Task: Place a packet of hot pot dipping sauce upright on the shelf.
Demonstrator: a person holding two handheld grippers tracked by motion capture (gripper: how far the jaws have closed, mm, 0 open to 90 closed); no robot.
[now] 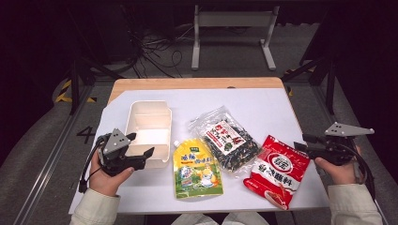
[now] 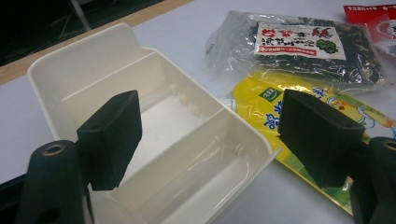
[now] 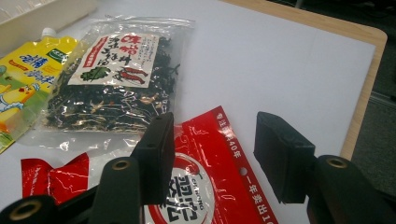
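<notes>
A cream plastic box (image 1: 149, 131) with inner dividers sits on the white sheet at the left; its near corner (image 2: 154, 135) lies between the jaws of my open left gripper (image 1: 141, 145) (image 2: 205, 135). To its right lie a yellow spouted pouch (image 1: 196, 168) (image 2: 327, 107) (image 3: 23, 79), a clear bag of dark dried food (image 1: 227, 139) (image 2: 303, 46) (image 3: 112, 79) and a red packet (image 1: 278, 169) (image 3: 205, 186). My right gripper (image 1: 301, 143) (image 3: 212, 154) is open, its jaws just over the red packet's right edge, holding nothing.
The white sheet (image 1: 263, 105) covers a wooden table (image 1: 197, 83) whose right edge (image 3: 369, 70) runs close beside my right gripper. Beyond the table stand a white frame (image 1: 232, 33) and loose cables (image 1: 155, 47) on the floor.
</notes>
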